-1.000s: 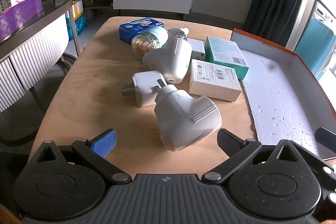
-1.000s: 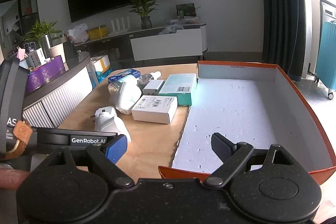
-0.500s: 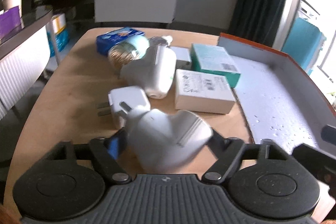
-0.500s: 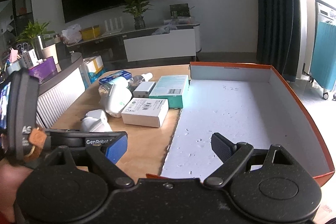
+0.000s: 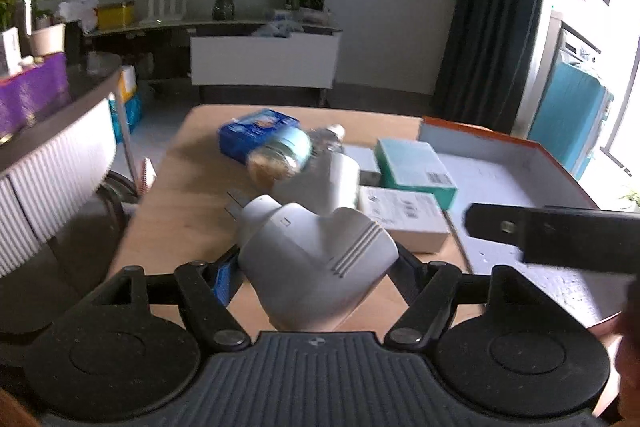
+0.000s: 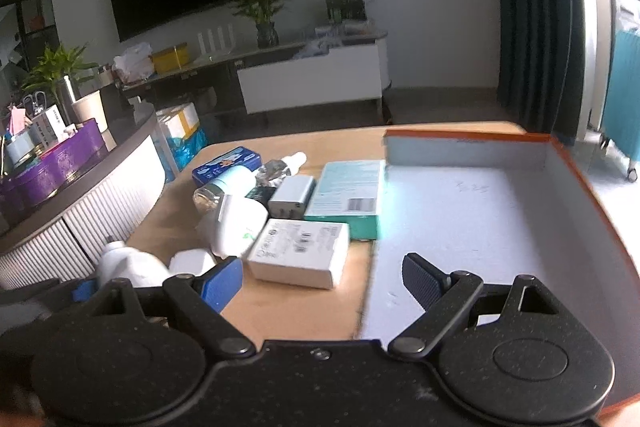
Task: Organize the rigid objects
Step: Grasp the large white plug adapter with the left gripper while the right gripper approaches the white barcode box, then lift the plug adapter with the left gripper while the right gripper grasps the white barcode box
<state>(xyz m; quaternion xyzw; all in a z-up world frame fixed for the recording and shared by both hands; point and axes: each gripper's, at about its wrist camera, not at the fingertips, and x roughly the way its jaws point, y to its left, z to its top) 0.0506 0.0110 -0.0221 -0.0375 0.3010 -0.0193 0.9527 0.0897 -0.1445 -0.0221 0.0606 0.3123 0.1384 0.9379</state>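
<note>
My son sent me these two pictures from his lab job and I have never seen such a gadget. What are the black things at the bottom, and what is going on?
They are hand-held grippers, one in each of a person's hands, each with a camera looking along its two fingers. One picture is from the left gripper, shut on a white plug-in device. The other is from the right gripper, open and holding nothing, above the near edge of an orange-rimmed tray. On the wooden table lie a white box, a teal box, a blue tin and small bottles.
</note>
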